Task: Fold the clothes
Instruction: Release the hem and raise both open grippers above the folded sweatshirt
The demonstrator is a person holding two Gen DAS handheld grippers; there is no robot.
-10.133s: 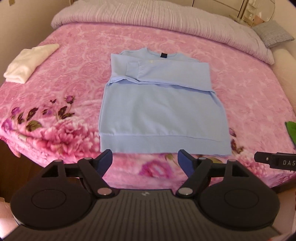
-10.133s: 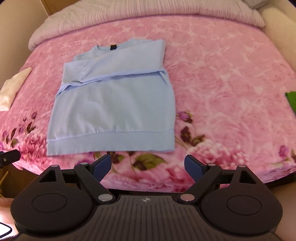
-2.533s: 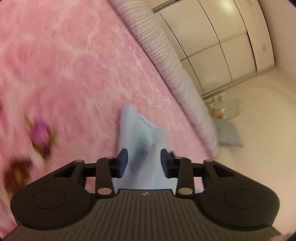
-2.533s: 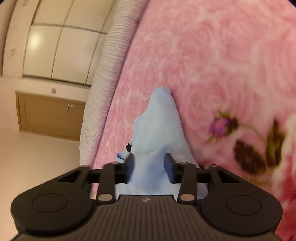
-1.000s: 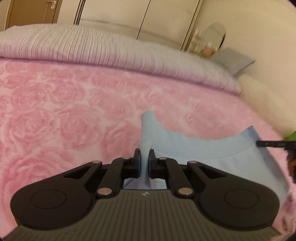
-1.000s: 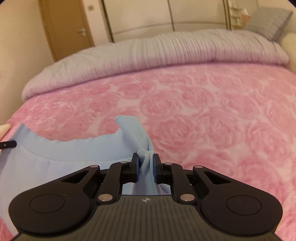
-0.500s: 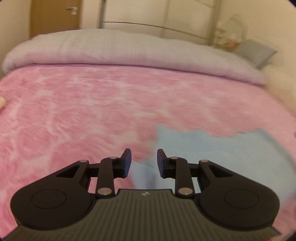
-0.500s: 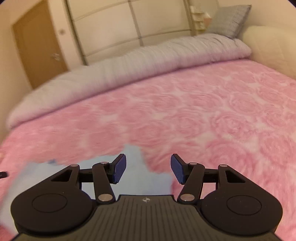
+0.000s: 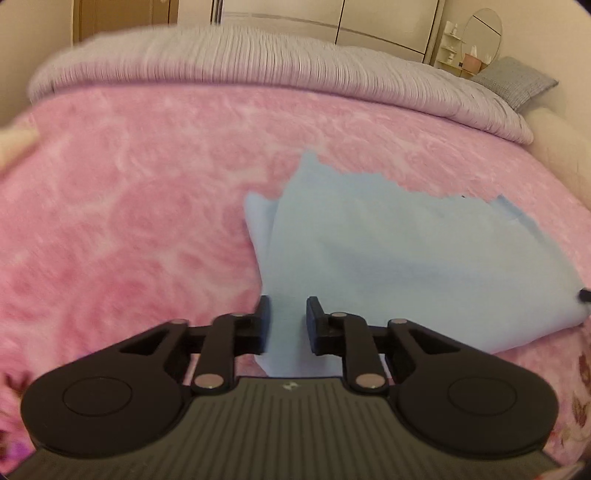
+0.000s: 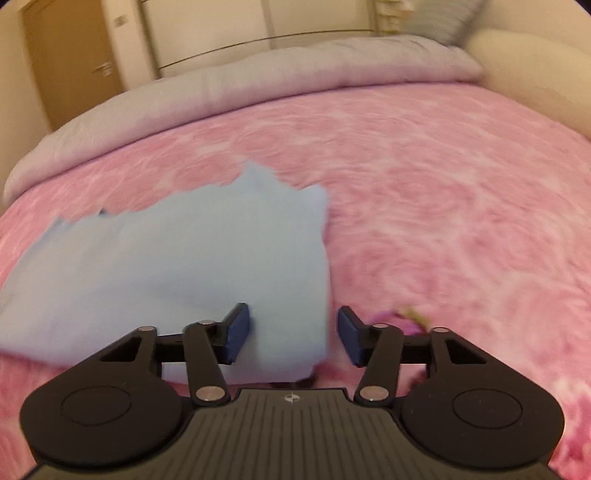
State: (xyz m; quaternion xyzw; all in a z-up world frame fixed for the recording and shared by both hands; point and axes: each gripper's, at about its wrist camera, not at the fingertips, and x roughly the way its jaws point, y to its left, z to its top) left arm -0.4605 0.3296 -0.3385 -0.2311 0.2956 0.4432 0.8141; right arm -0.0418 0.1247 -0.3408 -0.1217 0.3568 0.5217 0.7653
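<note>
Your left claw (image 9: 287,320) sits low in its view, fingers parted by a narrow gap and gripping nothing; the near left corner of the light blue sweatshirt (image 9: 406,258) shows through that gap, lying on the bed below and ahead, with no pad touching cloth as far as you can tell. From there the sweatshirt spreads forward and to the right across the pink rose blanket (image 9: 129,221), folded over itself so a lower layer peeks out along its left edge, and its far edge looks ragged and uneven. Your right claw (image 10: 293,334) is spread wide and empty; the sweatshirt (image 10: 177,258) fills the left half of that view, and its near right corner lies between the left finger and the middle of the gap, while the right finger stands over bare blanket (image 10: 443,184). A floral print patch (image 10: 406,317) shows on the blanket just beyond the right finger. Both views are motion-blurred, so finer folds are hard to read. Farther back, a grey ribbed duvet (image 9: 258,62) runs across the head of the bed, with a grey pillow (image 9: 517,81) at its right end. Behind that you see cream wardrobe doors (image 10: 207,33), a wooden door (image 10: 70,59) and a round mirror (image 9: 482,33).
</note>
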